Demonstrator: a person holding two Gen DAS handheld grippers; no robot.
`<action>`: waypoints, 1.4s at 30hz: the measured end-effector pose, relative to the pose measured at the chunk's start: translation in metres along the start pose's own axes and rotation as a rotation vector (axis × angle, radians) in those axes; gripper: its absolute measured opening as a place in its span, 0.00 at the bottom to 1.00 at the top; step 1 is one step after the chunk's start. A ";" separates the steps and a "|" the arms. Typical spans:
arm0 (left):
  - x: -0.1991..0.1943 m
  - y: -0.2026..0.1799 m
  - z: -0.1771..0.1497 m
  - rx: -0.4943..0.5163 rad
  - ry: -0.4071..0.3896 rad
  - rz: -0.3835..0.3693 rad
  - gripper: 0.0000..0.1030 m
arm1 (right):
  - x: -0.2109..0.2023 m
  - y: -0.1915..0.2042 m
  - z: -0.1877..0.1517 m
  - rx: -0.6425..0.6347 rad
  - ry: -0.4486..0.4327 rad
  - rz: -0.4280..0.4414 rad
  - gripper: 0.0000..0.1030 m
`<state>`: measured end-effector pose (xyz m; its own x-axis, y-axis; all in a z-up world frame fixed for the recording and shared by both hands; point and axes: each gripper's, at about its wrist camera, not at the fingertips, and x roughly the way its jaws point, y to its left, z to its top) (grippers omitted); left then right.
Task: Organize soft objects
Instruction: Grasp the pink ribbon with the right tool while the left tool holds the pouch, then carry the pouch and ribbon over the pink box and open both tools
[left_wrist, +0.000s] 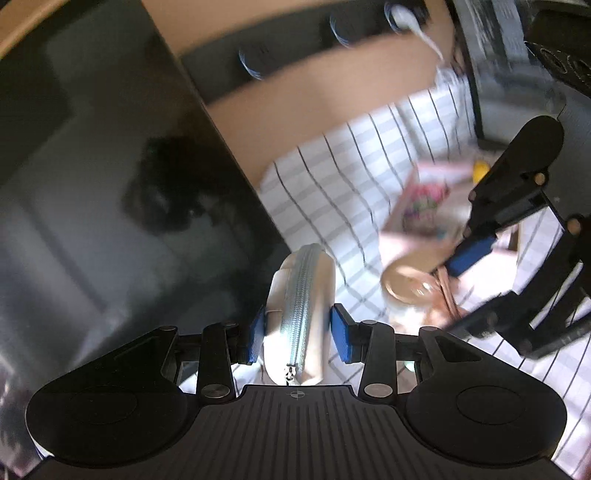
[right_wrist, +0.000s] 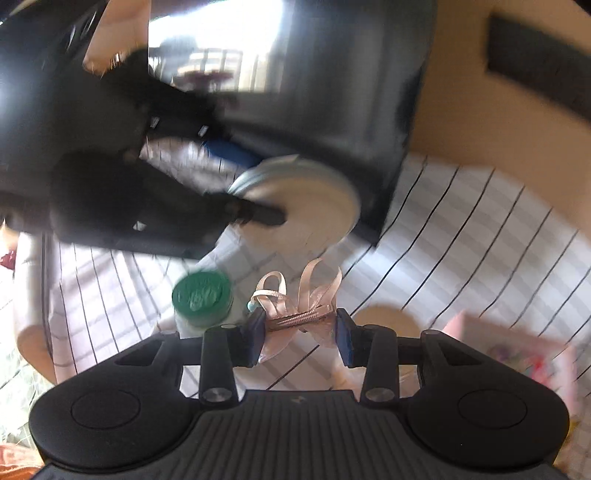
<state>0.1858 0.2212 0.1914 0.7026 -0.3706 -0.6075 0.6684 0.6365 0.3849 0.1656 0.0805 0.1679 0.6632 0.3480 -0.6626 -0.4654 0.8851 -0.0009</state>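
Left gripper (left_wrist: 298, 332), nearest in the left wrist view: blue fingers (left_wrist: 341, 338) part-closed, pressed on both sides of a round beige zip pouch (left_wrist: 301, 310), zipper edge facing up, pouch held clear above the cloth.

Right gripper (right_wrist: 300, 334), nearest in the right wrist view: blue fingers (right_wrist: 345, 341) closed onto a pink ribbon bow (right_wrist: 299, 306) with a metal hair clip across its middle, loops standing out past the fingertips, bow lifted off the cloth.

Just beyond the bow, left: jar with green lid (right_wrist: 202, 295), upright on the cloth.

Under everything: white cloth with thin dark grid lines (right_wrist: 461, 236), spread over a tan bench (right_wrist: 480, 122).

Middle distance, left wrist view: round tan lidded container (left_wrist: 404, 278), next to the right gripper's fingers; behind it a pink card or packet with a colourful print (left_wrist: 424, 206), flat on the cloth; small yellow item (left_wrist: 480, 170) further back, too blurred to identify.

Middle distance, right wrist view: left gripper seen from the side with the pouch's round face toward the camera.

Far: large glossy black box or appliance (left_wrist: 110, 184), standing on the bench at the cloth's edge.
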 end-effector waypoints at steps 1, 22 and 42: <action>-0.007 -0.002 0.005 -0.017 -0.013 0.007 0.42 | -0.011 -0.004 0.004 -0.007 -0.021 -0.012 0.38; 0.047 -0.088 0.090 -0.652 -0.121 -0.352 0.42 | -0.146 -0.183 -0.059 0.210 -0.182 -0.318 0.38; 0.095 -0.115 0.059 -0.795 -0.117 -0.050 0.49 | -0.003 -0.258 -0.070 0.583 0.008 -0.144 0.52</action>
<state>0.1897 0.0730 0.1302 0.7273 -0.4517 -0.5168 0.3571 0.8920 -0.2771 0.2422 -0.1704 0.1175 0.6903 0.2112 -0.6920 0.0292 0.9475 0.3184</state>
